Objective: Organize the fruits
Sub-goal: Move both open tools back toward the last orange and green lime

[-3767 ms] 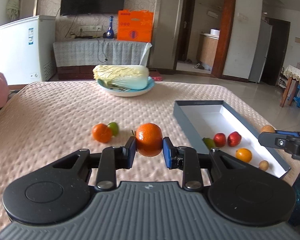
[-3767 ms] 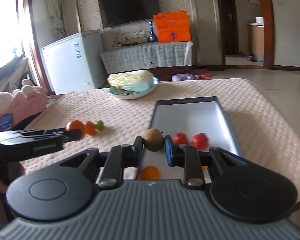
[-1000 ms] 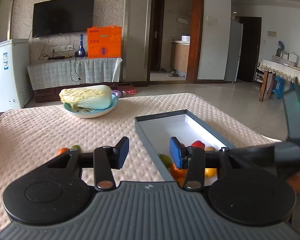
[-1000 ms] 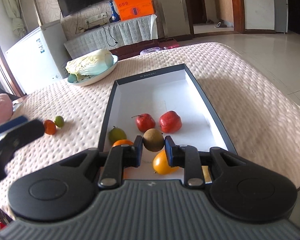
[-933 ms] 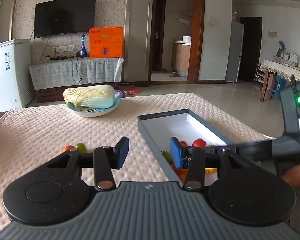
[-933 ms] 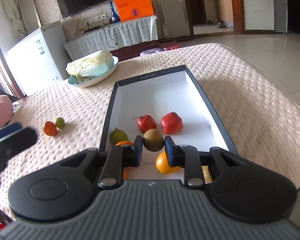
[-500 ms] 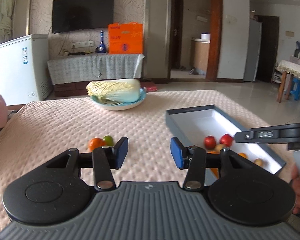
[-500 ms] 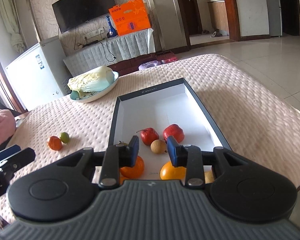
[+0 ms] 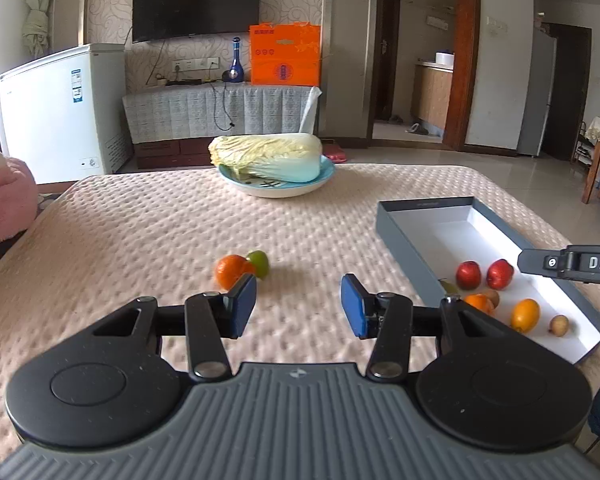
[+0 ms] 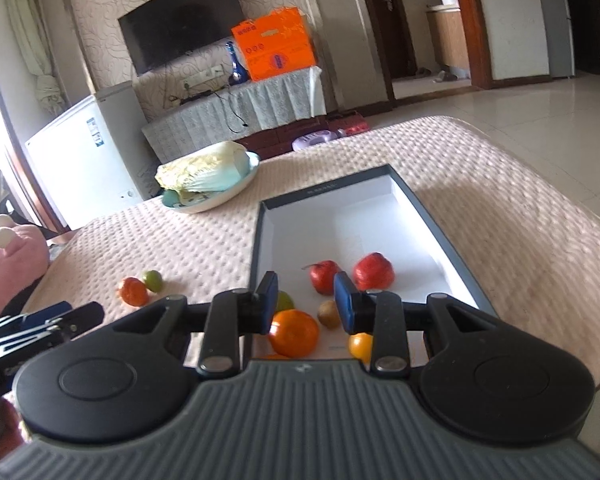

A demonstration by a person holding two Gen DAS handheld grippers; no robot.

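Quilted table (image 9: 140, 232), box (image 10: 452, 248), both grippers empty

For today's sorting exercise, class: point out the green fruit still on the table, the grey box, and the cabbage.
green fruit (image 9: 259, 262), left wrist view, on its rounded top.
grey box (image 9: 404, 236), left wrist view, on its outer left wall.
cabbage (image 9: 266, 156), left wrist view, on its leafy middle.
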